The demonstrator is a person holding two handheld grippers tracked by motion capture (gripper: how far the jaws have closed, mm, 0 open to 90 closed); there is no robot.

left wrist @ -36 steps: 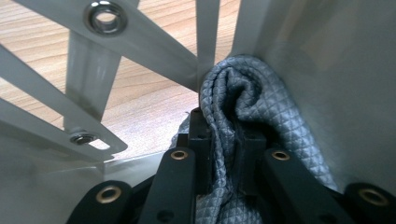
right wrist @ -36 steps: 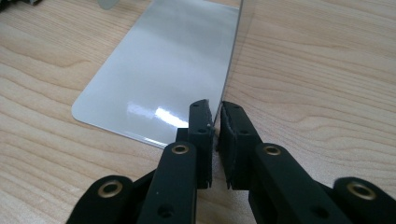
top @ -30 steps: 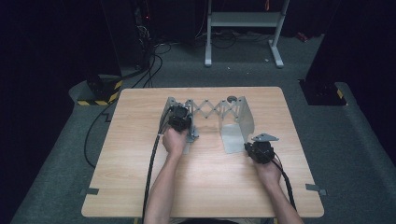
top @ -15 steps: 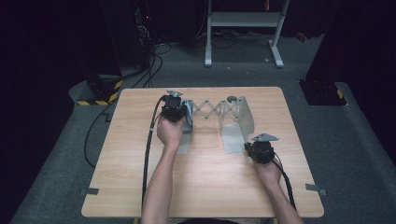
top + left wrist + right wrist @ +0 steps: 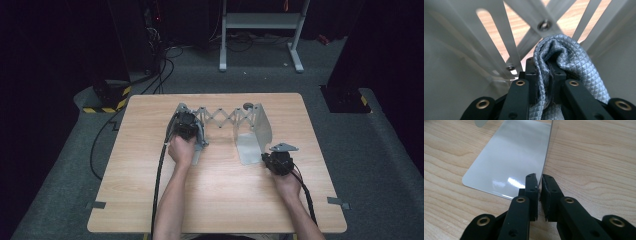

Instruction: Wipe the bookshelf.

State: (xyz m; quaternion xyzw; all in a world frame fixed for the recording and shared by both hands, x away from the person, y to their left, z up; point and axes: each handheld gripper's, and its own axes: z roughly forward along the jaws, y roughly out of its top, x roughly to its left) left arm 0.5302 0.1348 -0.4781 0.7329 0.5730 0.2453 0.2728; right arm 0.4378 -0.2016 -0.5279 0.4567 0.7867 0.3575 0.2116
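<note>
A grey metal expanding rack stands on the table, with a scissor lattice (image 5: 225, 118) joining a left end plate (image 5: 202, 139) and a right end plate (image 5: 263, 127). My left gripper (image 5: 185, 121) is shut on a folded grey quilted cloth (image 5: 567, 56) and sits against the left end plate, close to the lattice bars (image 5: 544, 25). My right gripper (image 5: 269, 156) is shut on the thin near edge of the right end plate (image 5: 547, 162), beside its flat foot (image 5: 509, 157) on the wood.
The wooden table (image 5: 220, 200) has open room toward the person's side. A small dark knob (image 5: 247, 105) sits behind the rack. Cables (image 5: 161, 170) trail from both grippers. A white stand (image 5: 260, 22) and dark equipment lie beyond the table.
My left gripper with the cloth slid toward the far side along the left end plate, then came back a little toward the person. The right gripper and the rack have stayed put.
</note>
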